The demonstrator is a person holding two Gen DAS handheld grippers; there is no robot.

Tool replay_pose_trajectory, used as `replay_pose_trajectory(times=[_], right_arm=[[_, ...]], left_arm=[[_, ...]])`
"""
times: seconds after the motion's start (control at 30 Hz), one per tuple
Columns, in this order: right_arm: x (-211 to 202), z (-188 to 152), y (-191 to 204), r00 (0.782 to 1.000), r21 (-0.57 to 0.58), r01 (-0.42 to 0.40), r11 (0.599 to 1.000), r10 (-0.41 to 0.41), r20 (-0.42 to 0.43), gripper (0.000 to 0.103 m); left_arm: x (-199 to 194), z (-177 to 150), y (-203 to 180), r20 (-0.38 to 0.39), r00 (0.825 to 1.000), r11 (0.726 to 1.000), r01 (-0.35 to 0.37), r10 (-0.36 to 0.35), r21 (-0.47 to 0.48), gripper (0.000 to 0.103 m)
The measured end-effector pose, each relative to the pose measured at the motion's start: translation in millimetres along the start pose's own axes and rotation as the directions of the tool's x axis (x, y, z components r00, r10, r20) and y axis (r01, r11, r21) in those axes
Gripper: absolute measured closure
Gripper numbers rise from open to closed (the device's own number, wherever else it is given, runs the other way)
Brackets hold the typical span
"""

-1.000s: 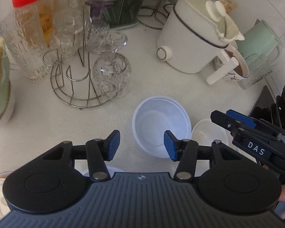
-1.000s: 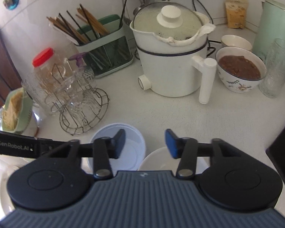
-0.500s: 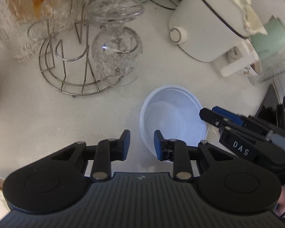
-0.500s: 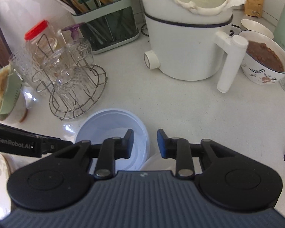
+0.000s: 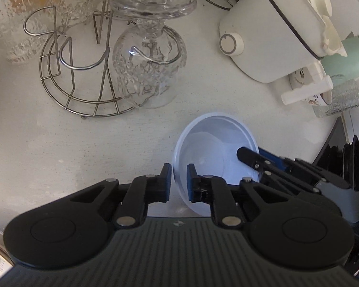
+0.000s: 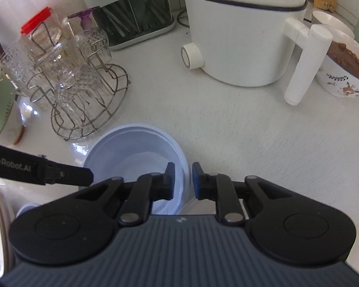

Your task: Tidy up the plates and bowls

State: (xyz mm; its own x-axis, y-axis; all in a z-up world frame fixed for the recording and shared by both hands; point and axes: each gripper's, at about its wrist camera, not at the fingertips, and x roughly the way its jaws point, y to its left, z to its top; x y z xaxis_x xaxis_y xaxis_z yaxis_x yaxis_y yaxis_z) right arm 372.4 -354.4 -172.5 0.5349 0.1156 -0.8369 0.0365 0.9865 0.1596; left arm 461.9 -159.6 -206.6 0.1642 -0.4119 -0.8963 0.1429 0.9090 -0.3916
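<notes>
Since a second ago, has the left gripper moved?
Yes. The left gripper advanced toward the wire glass rack and narrowed, straddling the pale blue bowl's near rim.

Both units same build. Left gripper (image 5: 179,183): matte black linkage arms, silver rivet pins at the pivots, blue pads (image 5: 191,181) on the finger insides, two round black discs flanking a dark grey ribbed housing with a small centre logo. Right gripper (image 6: 182,179): identical. White "GenRobot.AI" lettering on the left unit's side, seen from the right wrist view.

The right gripper (image 6: 182,179) hides the blue bowl's (image 6: 131,148) near rim and what lies beneath.
</notes>
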Motion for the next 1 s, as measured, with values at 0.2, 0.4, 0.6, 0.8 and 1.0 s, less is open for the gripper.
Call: replay_pose_trajectory(times=[0.2,0.4,0.6,0.8,1.0], right_arm=[[-3,0,0,0.999,0.027,-0.038,0.999,0.038,-0.001,0.085],[-19,1,3,0.997,0.045,-0.067,0.997,0.066,0.034,0.085],[-40,1,4,0.992,0.078,-0.109,0.991,0.103,0.073,0.085],[-62,-5,13,0.989,0.091,-0.119,0.989,0.110,0.101,0.085],[-78,-18,16,0.985,0.119,-0.138,0.983,0.124,0.117,0.085]], left_arm=[[-9,2,4,0.017,1.000,1.000,0.005,-0.005,-0.026,0.088],[-28,-1,9,0.038,0.999,0.998,0.034,-0.032,-0.052,0.088],[-56,-6,16,0.071,0.995,0.994,0.076,-0.071,-0.073,0.088],[-79,-15,11,0.091,0.992,0.994,0.092,-0.087,-0.059,0.087],[-99,-29,15,0.110,0.986,0.989,0.136,-0.129,-0.061,0.087]])
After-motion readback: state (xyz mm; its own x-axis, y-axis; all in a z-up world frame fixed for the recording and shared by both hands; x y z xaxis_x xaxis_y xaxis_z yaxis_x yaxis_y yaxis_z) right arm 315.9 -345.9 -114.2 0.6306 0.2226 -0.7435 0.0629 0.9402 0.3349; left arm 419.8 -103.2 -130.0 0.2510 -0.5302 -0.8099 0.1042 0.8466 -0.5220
